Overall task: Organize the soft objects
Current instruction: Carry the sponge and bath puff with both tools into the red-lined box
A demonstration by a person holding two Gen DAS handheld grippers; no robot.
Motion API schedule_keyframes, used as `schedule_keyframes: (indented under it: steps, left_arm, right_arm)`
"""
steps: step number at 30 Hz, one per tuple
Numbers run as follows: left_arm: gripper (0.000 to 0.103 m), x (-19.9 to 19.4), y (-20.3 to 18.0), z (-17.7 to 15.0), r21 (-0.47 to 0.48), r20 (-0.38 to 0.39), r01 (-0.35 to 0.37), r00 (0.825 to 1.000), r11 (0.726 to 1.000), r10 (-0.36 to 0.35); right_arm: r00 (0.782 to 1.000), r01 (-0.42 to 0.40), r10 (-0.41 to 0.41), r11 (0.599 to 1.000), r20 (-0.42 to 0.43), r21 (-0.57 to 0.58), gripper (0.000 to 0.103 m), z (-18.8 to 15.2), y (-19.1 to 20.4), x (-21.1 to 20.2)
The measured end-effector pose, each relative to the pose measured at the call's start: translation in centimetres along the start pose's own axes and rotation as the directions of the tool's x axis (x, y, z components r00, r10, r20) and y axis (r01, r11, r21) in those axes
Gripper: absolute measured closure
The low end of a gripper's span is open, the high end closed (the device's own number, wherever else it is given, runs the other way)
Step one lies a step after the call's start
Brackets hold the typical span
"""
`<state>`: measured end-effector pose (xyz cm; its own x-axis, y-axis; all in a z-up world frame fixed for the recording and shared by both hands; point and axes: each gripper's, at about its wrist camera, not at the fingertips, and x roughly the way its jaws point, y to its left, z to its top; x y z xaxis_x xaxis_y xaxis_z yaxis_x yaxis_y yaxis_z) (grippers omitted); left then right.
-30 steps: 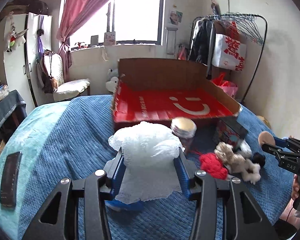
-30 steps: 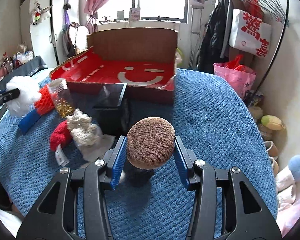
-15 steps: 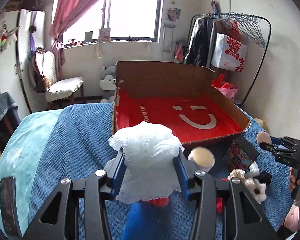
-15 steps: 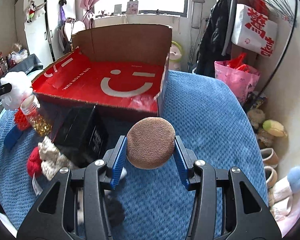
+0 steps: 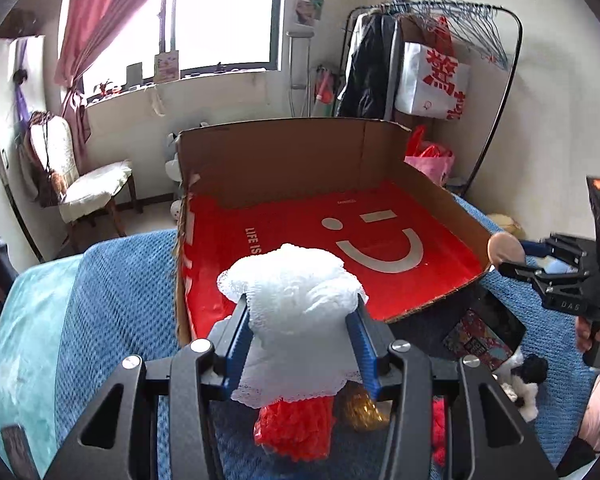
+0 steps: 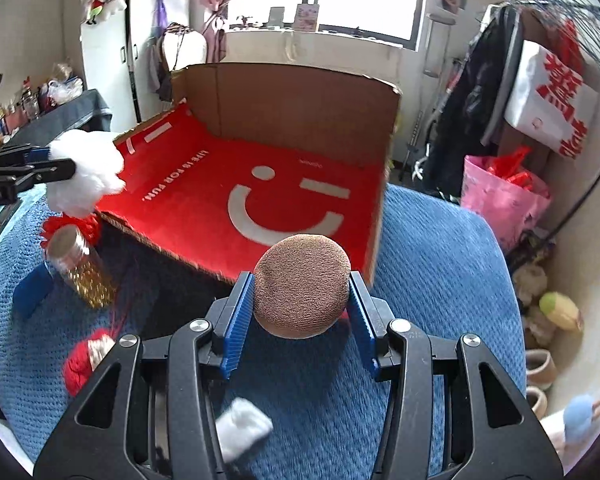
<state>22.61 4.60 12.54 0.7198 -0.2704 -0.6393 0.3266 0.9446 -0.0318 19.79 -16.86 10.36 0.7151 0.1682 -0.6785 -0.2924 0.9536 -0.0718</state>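
Observation:
My left gripper (image 5: 300, 316) is shut on a white lacy soft bundle (image 5: 295, 292), held above the near edge of the open cardboard box (image 5: 283, 148) with its red smiley floor (image 5: 308, 240). My right gripper (image 6: 302, 300) is shut on a round brown soft pad (image 6: 302, 284) just before the box's near right corner (image 6: 374, 248). In the right wrist view the white bundle (image 6: 85, 172) and left gripper (image 6: 39, 168) hang at the box's left edge. In the left wrist view the brown pad (image 5: 506, 246) and right gripper (image 5: 516, 256) sit at the box's right corner.
On the blue bedspread (image 6: 432, 280) lie a jar of gold glitter (image 6: 79, 268), a red fluffy item (image 5: 295, 428), a red-and-cream plush (image 6: 85, 360), a dark box (image 5: 484, 336), a black-and-white plush (image 5: 528, 376) and a white scrap (image 6: 241, 428). A clothes rack (image 5: 440, 56) stands behind.
Both grippers have moved forward toward the box with their loads still gripped. The box now fills more of each view; the jar and plush toys have slid beneath and behind.

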Motion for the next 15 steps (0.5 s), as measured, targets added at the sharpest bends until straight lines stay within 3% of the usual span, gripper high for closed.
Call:
schedule_keyframes:
  steps: [11,15]
  left_arm:
    - [0.055,2.6,-0.5,3.3,0.087,-0.017,-0.010,1.000,0.996,0.011]
    - [0.055,3.7,-0.3,5.0,0.082,-0.035,0.024,0.999,0.996,-0.021]
  right_arm:
    - [0.998,-0.055,0.054,0.997,-0.035,-0.047,0.059,4.8,1.2,3.0]
    - [0.995,-0.065,0.060,0.996,-0.082,-0.063,0.059,6.6,1.6,5.3]
